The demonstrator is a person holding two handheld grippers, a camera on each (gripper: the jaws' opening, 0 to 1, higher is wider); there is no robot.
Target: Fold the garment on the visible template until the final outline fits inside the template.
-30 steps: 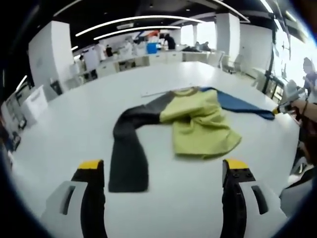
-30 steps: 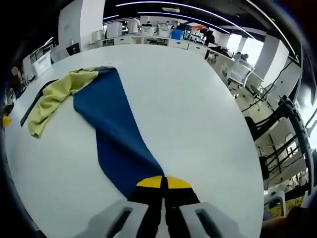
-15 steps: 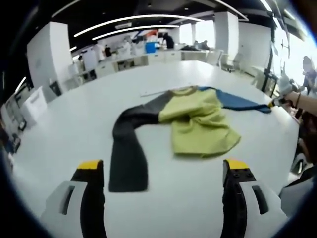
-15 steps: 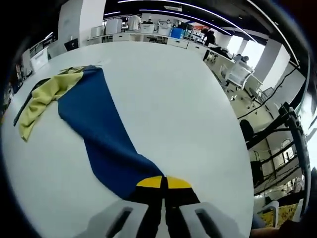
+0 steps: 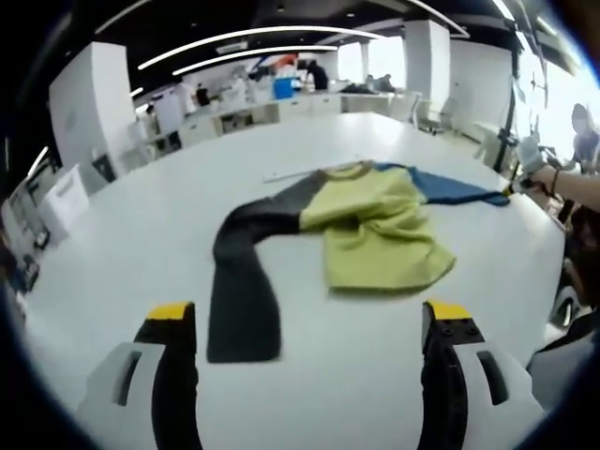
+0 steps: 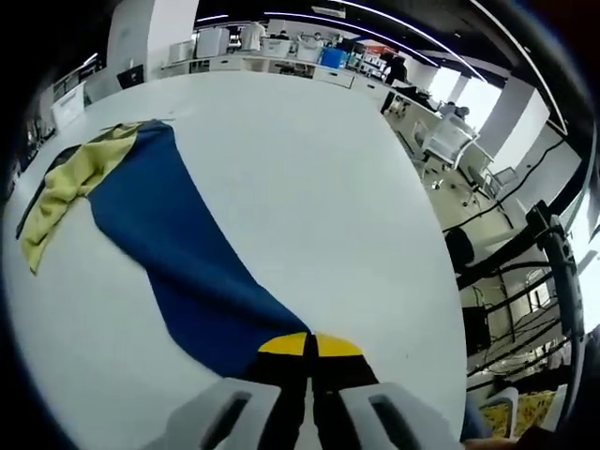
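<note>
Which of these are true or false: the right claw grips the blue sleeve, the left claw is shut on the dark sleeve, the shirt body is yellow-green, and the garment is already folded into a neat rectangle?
1. The right claw is shut on the blue sleeve. True.
2. The left claw is shut on the dark sleeve. False: its jaws stand wide apart and hold nothing.
3. The shirt body is yellow-green. True.
4. The garment is folded into a neat rectangle. False: it lies rumpled on the white table, both sleeves spread out.
</note>
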